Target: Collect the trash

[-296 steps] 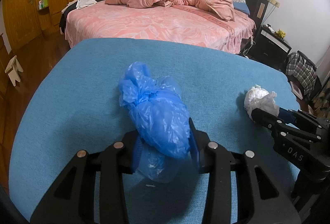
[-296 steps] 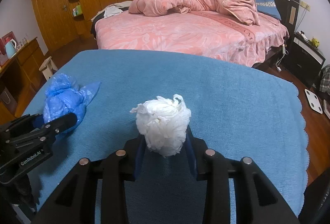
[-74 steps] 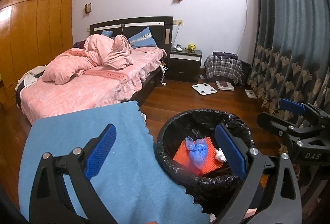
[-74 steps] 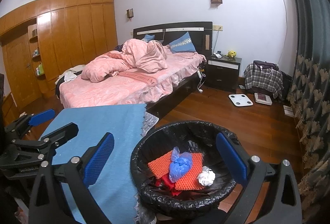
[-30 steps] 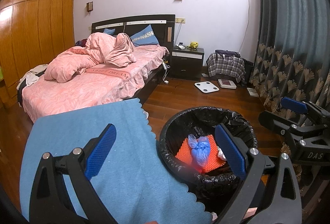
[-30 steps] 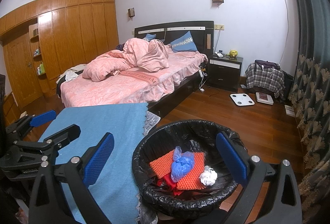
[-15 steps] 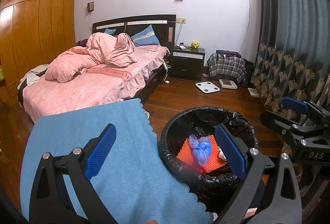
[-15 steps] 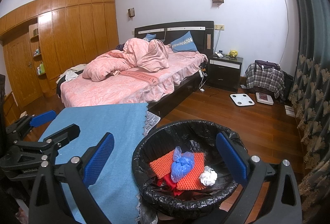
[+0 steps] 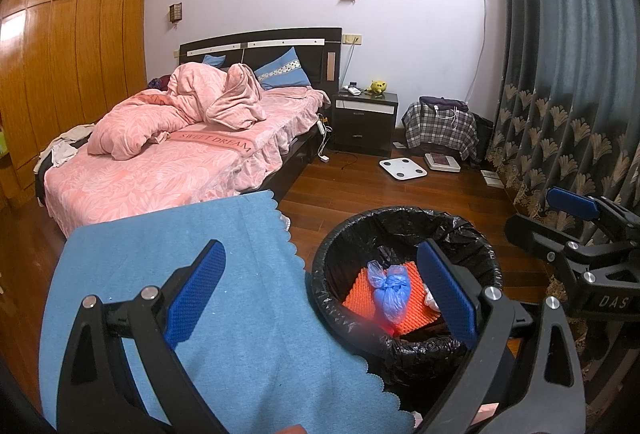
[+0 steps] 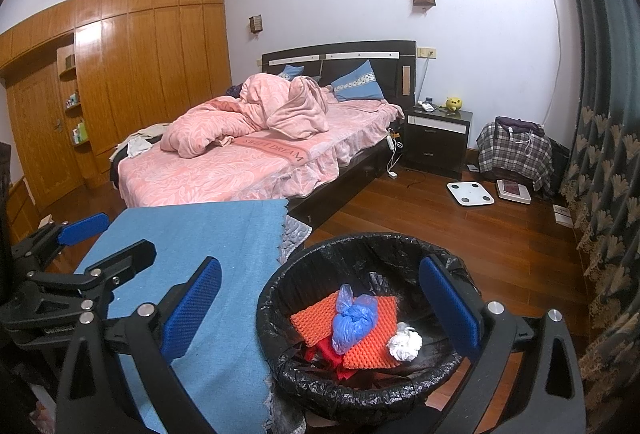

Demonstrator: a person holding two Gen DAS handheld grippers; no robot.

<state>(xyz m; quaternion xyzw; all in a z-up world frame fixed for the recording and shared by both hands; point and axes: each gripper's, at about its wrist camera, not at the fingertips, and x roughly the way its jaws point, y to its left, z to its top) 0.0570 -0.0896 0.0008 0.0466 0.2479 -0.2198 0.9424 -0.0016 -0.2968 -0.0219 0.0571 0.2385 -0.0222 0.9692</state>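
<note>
A round bin lined with a black bag (image 9: 404, 222) (image 10: 360, 246) stands on the wooden floor beside the blue-clothed table (image 9: 224, 258) (image 10: 208, 234). Inside it lie a knotted blue plastic bag (image 9: 390, 288) (image 10: 354, 316), a white crumpled paper ball (image 10: 405, 341) and an orange mesh pad (image 10: 368, 346). My left gripper (image 9: 320, 292) hangs open above the table edge and the bin, holding nothing. Over the bin, my right gripper (image 10: 320, 308) is open and holds nothing. Each gripper shows at the side of the other's view.
A bed with pink bedding (image 9: 168, 162) (image 10: 248, 154) stands behind the table. A dark nightstand (image 10: 436, 138), a white scale (image 10: 470, 193) and a plaid-covered item (image 10: 516, 150) lie on the floor by the wall. Dark patterned curtains (image 9: 572, 74) hang at right.
Since ten seconds ago the blue bag and the paper ball have left the grippers and lie in the bin. Over the last second both grippers barely moved.
</note>
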